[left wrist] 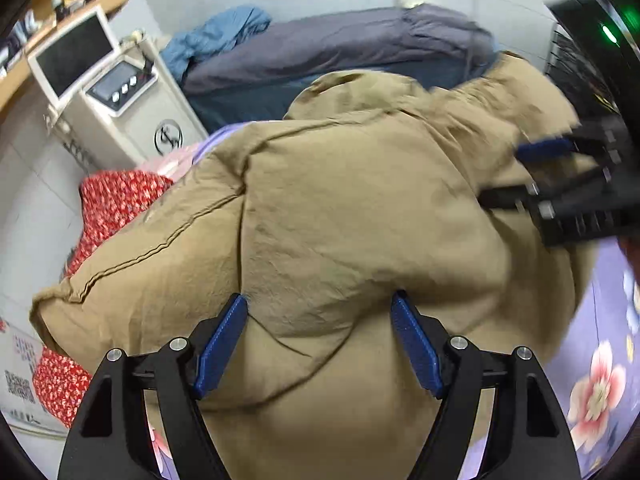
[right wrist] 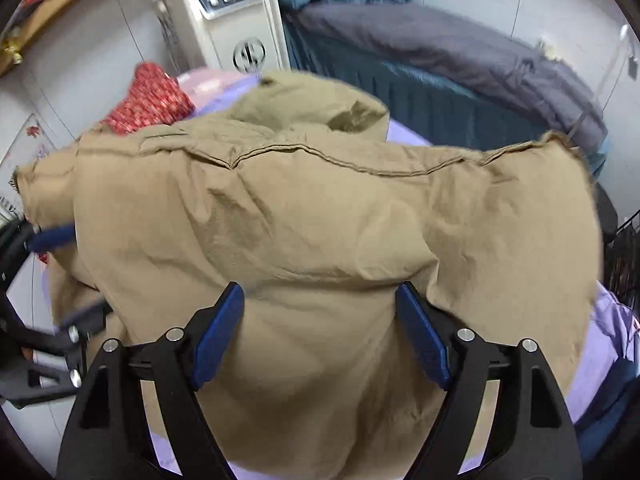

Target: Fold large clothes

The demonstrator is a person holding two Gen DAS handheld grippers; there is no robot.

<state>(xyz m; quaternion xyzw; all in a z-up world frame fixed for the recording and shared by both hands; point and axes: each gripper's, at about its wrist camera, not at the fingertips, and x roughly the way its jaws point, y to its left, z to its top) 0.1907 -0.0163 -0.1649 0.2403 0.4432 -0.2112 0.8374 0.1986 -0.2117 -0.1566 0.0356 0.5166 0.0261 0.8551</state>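
Your left claw (left wrist: 320, 312) and right claw (right wrist: 320, 300) are both spread wide, jacket cloth bulging between the fingers. The tan jacket (left wrist: 340, 208) lies heaped on the bed (left wrist: 600, 300), directly ahead, long axis crosswise, equally near both.

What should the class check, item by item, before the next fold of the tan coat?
1. Left hand-held gripper open over the coat: ok, jaws spread, fabric between them.
2. Right hand-held gripper open: ok, jaws spread.
3. Either one gripping fabric: not ok, neither is closed.
4. Coat lying flat: not ok, wrinkled and bunched at the hood.
5. Coat on the purple sheet: ok.
6. Sleeves tucked in: cannot tell.
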